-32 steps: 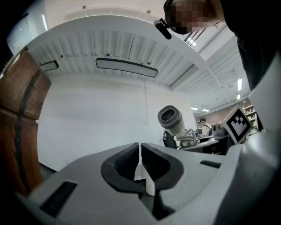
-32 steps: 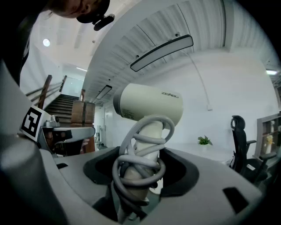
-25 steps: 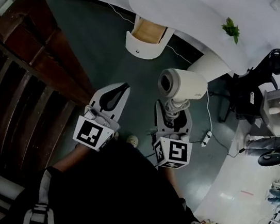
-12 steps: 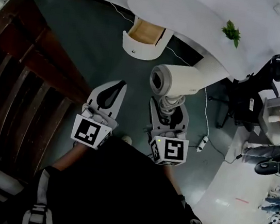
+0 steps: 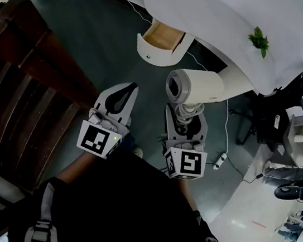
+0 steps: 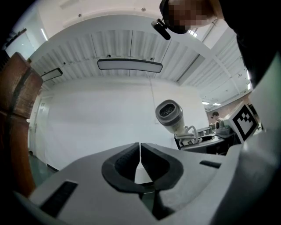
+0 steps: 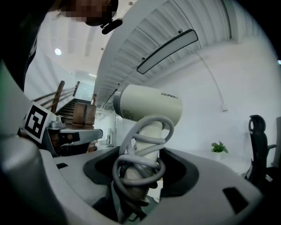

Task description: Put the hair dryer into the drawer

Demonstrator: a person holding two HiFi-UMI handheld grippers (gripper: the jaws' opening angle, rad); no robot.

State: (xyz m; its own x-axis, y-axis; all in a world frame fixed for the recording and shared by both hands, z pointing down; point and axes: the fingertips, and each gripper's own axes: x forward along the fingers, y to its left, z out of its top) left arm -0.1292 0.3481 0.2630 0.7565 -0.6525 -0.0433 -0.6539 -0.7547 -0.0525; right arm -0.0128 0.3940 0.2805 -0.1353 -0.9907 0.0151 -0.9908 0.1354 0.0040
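My right gripper (image 5: 185,117) (image 7: 140,169) is shut on the handle of a cream hair dryer (image 5: 195,87) (image 7: 149,107), whose grey cord is wound round the handle. The dryer's barrel stands above the jaws, its grey end facing left in the head view. Beside it on the left, my left gripper (image 5: 120,99) (image 6: 140,160) is shut with nothing in it. The dryer (image 6: 170,115) also shows in the left gripper view, at the right. Ahead, the open drawer (image 5: 163,35) of a white rounded unit shows its wooden inside, under a white curved desk (image 5: 212,19).
A dark wooden staircase (image 5: 26,88) runs along the left. A small green plant (image 5: 259,39) stands on the desk. A black office chair (image 5: 275,102) and a power strip (image 5: 218,159) lie to the right. The floor between me and the drawer is dark green.
Both grippers and the dryer have shifted slightly with the person's walk toward the desk; the drawer sits a little closer. The grip on the dryer is unchanged.
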